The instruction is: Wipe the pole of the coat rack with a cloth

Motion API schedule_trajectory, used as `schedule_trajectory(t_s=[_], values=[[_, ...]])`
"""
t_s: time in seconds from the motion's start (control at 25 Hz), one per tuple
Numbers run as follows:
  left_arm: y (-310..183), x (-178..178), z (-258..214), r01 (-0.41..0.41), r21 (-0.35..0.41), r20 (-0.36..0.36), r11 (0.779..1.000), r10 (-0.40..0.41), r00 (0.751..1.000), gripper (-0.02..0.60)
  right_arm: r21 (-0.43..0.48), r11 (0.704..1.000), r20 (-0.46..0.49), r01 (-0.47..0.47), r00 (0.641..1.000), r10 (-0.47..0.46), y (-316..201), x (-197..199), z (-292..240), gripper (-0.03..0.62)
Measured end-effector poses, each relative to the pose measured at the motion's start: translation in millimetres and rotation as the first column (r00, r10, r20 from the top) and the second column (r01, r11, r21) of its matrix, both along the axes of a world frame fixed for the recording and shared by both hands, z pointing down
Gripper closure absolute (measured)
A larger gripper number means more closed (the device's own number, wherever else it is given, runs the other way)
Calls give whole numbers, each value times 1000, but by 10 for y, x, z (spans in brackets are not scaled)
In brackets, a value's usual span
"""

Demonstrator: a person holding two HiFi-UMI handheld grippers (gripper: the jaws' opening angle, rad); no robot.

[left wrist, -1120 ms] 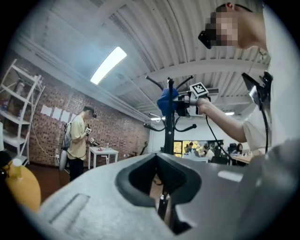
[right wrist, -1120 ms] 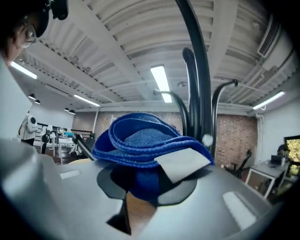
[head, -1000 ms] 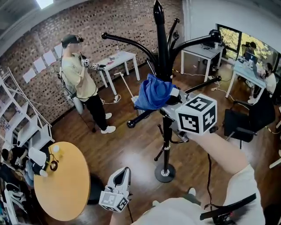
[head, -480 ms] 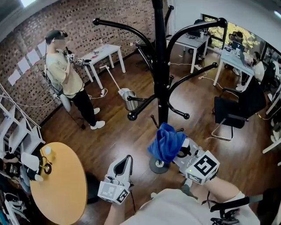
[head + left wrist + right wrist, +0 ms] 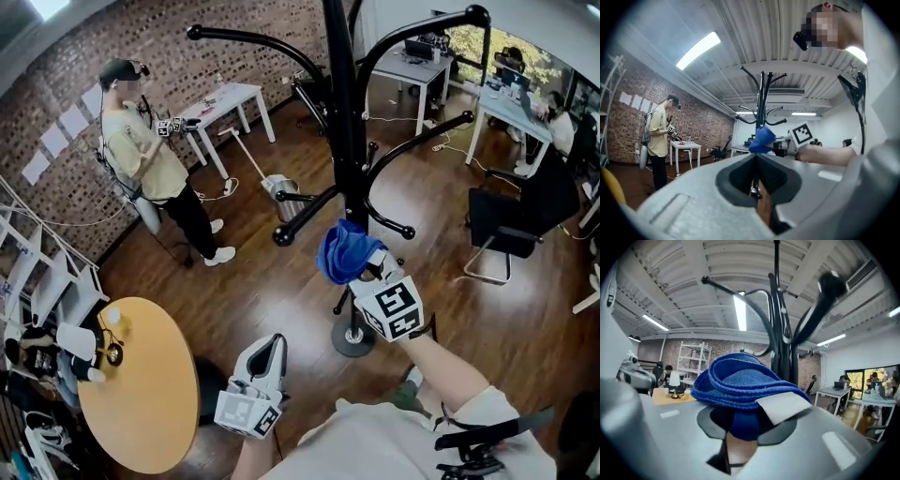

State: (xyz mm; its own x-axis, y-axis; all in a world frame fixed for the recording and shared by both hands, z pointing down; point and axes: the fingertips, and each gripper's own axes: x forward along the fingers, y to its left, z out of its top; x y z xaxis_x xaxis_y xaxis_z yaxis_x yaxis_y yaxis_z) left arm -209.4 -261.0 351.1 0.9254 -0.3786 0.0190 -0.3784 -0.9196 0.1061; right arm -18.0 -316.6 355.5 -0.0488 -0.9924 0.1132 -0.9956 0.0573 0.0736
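The coat rack's black pole (image 5: 341, 112) stands at centre, and the blue cloth (image 5: 345, 251) presses its middle, at 6 o'clock from the lower hooks. Half a second ago the cloth was down near the round base (image 5: 352, 337), and before that up among the branches, so I judge the wiping well under way, with a return stroke upward. The right hand-held gripper (image 5: 364, 270) is clenched on the cloth. The left hand-held gripper (image 5: 272, 345) hangs idle at 7 o'clock, jaws together and empty. Dark wooden floor (image 5: 262, 281) lies below, a round yellow worktop (image 5: 141, 384) at 8 o'clock.
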Motion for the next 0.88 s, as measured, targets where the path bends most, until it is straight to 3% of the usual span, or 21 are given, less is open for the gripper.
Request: schedule_trajectory(t_s=[0.16,0.32,0.48,0.6,0.76,0.88], values=[[25,18,176,-6,-44,25,999,7,1000,581,-247,969,54,-10,998,24,12,-52,1364,487],[8,115,230,-16,-58,42,998,19,999,581,-279,960,83,26,997,-3,25,-102,1715,487],[38,391,194,-53,-43,56,998,55,997,581,-165,982,114,95,990,-77,281,-92,1149,487],[20,635,90,-34,2,47,999,34,998,581,-29,989,59,144,988,-142,498,127,493,487],[-10,919,-118,36,28,-2,999,-36,999,581,100,964,-55,247,969,-242,479,501,-257,487],[61,1184,-404,92,91,-22,992,-90,996,581,126,936,-103,328,943,-316,330,767,-610,487]])
